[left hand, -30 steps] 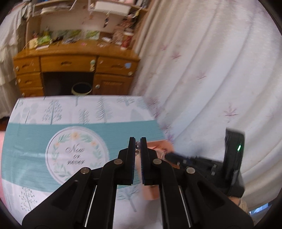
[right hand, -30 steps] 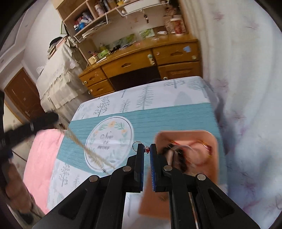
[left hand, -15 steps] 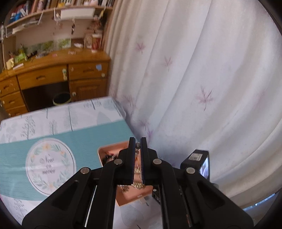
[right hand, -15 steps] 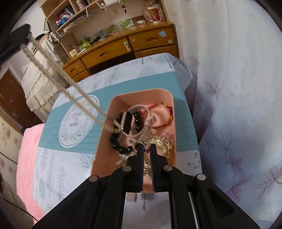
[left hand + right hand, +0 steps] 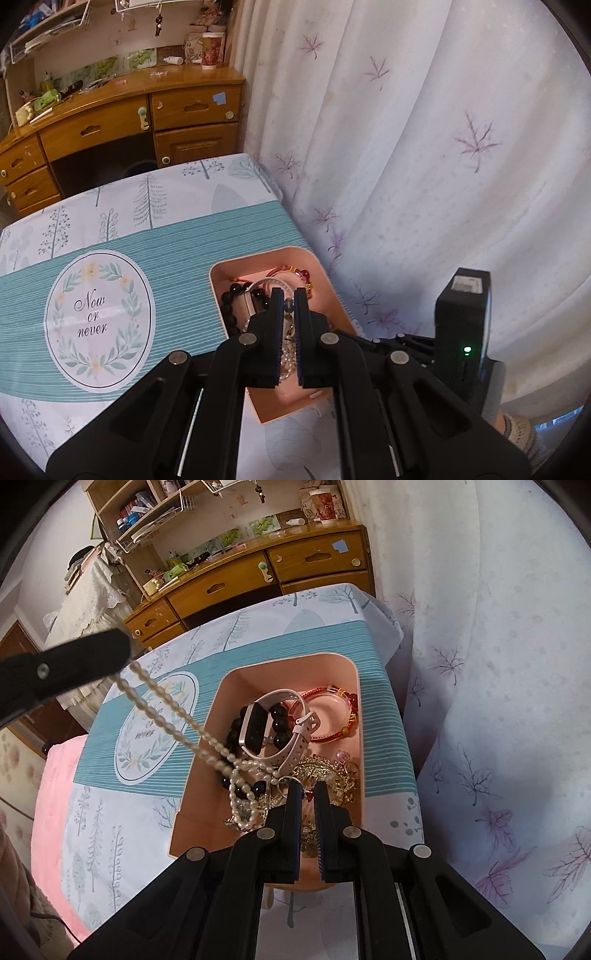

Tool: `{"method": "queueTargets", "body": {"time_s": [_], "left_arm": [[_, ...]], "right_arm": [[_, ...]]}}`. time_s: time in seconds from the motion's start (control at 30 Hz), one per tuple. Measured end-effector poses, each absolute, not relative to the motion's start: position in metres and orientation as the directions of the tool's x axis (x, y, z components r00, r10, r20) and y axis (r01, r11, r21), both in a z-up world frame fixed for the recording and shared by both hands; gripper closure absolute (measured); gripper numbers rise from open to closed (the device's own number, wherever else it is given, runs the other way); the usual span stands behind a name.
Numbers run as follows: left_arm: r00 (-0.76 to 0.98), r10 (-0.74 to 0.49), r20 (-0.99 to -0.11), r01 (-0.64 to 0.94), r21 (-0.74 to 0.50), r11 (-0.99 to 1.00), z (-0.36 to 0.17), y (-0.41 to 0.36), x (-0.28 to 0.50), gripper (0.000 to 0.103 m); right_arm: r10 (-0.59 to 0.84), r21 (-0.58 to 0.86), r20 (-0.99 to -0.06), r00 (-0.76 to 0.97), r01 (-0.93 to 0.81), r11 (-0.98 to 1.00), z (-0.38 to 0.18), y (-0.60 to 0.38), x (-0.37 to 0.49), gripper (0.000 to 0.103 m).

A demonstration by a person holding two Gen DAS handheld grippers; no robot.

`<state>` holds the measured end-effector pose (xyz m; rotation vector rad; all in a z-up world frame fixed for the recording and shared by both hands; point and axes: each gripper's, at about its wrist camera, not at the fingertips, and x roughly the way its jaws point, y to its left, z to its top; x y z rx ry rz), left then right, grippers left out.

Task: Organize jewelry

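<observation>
Both tongs over the pink tray [image 5: 369, 738], which sits on the counter [image 5: 110, 842] at its curtain-side edge.

Left tongs [image 5: 127, 653]: clamped on one end of the pearl necklace [image 5: 173, 720]. The strand runs taut down from them into the tray, its lower end already piled among the other pieces near the front. From the left wrist view I see pale beads between the narrow jaws.

Right tongs [image 5: 307, 790]: jaws nearly together, tips low over the front of the tray. A small ring with a red bit [image 5: 308, 794] sits between the tips; I judge it is pinched, though the view there is cluttered.

Tray contents: pink-strapped watch [image 5: 275, 723], dark bead bracelet [image 5: 231, 738], red cord bracelet [image 5: 345, 716], gold tangle [image 5: 332, 775].

Step in hand, by my reading: delivering the necklace and the small piece into the tray.

Next move calls for:
- lowering the left tongs toward the tray so the strand goes slack and coils inside, not over the rim;
- then parting the jaws;
- letting go on the right only once clear of the gold tangle, to avoid snagging on withdrawal.
</observation>
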<state>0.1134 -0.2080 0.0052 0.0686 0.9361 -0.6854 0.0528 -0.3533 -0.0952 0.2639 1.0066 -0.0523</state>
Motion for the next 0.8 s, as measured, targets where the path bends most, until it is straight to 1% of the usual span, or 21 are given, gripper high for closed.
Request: {"method": "queueTargets", "body": {"time_s": [0.37,0.4,0.43,0.47,0.5,0.53,0.77,0.8], "left_arm": [[0.388,-0.489,-0.782,0.550,-0.229,0.803,-0.003,-0.202,0.119,0.098],[0.386,-0.484,-0.786,0.546,-0.228,0.806,-0.005,-0.200,0.120,0.092],[0.385,-0.479,-0.789,0.541,-0.227,0.810,-0.006,-0.198,0.120,0.080],[0.386,-0.475,-0.791,0.534,-0.228,0.814,-0.009,-0.196,0.120,0.072],[0.390,-0.473,-0.790,0.524,-0.231,0.819,-0.011,-0.193,0.120,0.057],[0.396,-0.469,-0.789,0.514,-0.232,0.826,-0.012,-0.189,0.120,0.050],[0.415,-0.425,-0.804,0.470,-0.210,0.857,-0.023,-0.165,0.113,0.049],[0.419,-0.414,-0.808,0.462,-0.202,0.863,-0.025,-0.162,0.112,0.048]], "right_arm": [[0.087,0.204,-0.844,0.530,0.168,0.964,-0.076,-0.347,0.053,0.096],[0.089,0.207,-0.843,0.531,0.167,0.964,-0.074,-0.346,0.052,0.096],[0.092,0.210,-0.842,0.532,0.166,0.963,-0.072,-0.346,0.051,0.096],[0.092,0.211,-0.842,0.532,0.166,0.963,-0.070,-0.346,0.050,0.096],[0.092,0.210,-0.843,0.531,0.167,0.963,-0.069,-0.345,0.050,0.096],[0.092,0.211,-0.843,0.530,0.168,0.963,-0.069,-0.345,0.049,0.095],[0.097,0.216,-0.841,0.532,0.166,0.962,-0.062,-0.338,0.043,0.095],[0.095,0.213,-0.841,0.533,0.165,0.963,-0.061,-0.337,0.041,0.094]]}}
